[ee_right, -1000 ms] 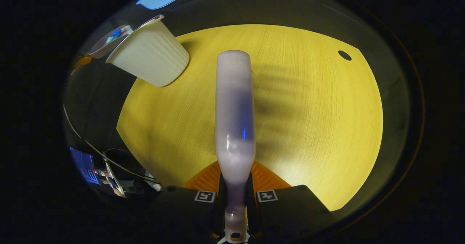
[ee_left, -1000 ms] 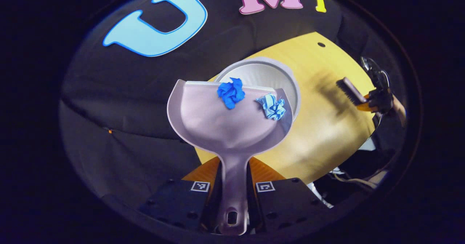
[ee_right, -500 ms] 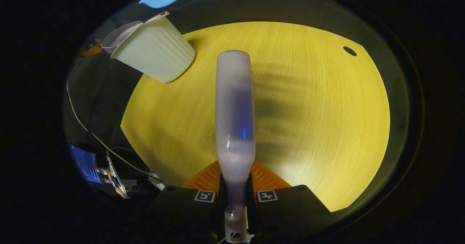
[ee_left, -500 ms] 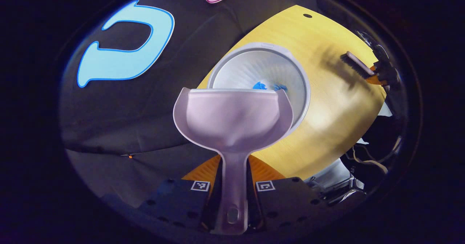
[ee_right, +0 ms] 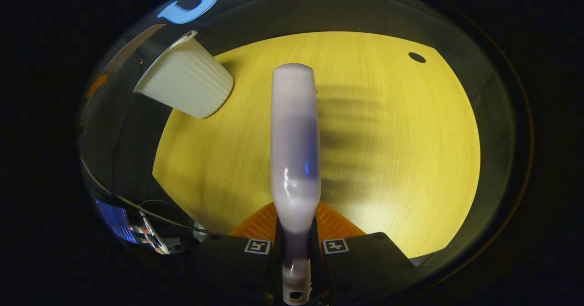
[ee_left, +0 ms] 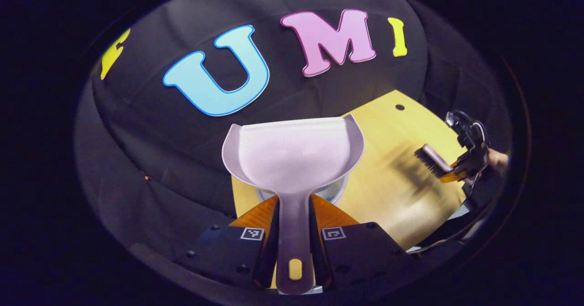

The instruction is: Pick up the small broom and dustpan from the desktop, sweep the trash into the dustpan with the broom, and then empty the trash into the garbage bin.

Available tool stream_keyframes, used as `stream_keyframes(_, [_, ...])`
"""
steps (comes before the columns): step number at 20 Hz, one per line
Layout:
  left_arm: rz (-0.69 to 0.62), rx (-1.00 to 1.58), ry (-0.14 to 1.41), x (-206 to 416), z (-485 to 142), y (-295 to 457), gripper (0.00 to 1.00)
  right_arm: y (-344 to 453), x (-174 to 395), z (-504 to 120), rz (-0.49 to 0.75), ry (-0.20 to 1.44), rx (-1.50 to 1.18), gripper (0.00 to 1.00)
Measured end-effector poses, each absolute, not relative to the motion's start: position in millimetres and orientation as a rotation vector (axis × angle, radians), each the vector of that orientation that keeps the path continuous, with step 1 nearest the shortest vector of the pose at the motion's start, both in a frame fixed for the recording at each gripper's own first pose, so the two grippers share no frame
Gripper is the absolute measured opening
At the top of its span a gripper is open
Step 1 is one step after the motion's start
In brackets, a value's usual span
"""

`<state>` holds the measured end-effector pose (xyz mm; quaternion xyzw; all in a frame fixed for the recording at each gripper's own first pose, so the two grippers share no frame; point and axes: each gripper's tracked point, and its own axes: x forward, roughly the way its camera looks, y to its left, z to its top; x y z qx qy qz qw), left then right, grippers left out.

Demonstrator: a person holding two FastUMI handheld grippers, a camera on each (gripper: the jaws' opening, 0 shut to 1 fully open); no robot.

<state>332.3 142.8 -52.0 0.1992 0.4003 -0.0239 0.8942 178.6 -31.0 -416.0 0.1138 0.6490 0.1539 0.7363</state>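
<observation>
The two blue paper wads have gone from the pale lilac plastic dustpan (ee_left: 292, 158), now tipped back level; left gripper (ee_left: 294, 242) clamps its handle, the white ribbed garbage bin (ee_left: 335, 193) just beneath; right gripper (ee_right: 295, 246) grips the lilac-backed small broom (ee_right: 294, 146), lengthwise over the yellow wooden desktop (ee_right: 388, 160).

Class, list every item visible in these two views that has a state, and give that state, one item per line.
Dustpan: empty, held above the bin, handle clamped in the left claw.
Broom: held over the desktop, handle clamped in the right claw.
Garbage bin: upright on the desktop's corner, no lid.
Desktop: bare wood, shadowed by the broom.
</observation>
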Motion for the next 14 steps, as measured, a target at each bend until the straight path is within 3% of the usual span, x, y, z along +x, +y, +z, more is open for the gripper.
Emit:
stream_keyframes(4, [-0.216,0.188,0.771,314,-81,47,0.29,-31,183,-414,0.24,1.402,0.326,0.27])
stream_keyframes(6, [-0.256,0.201,0.745,309,-101,10,0.3,-31,182,-416,0.208,1.402,0.335,0.28])
stream_keyframes(14, [-0.197,0.078,0.841,316,-205,-78,0.3,-32,183,-415,0.139,1.481,0.347,0.27])
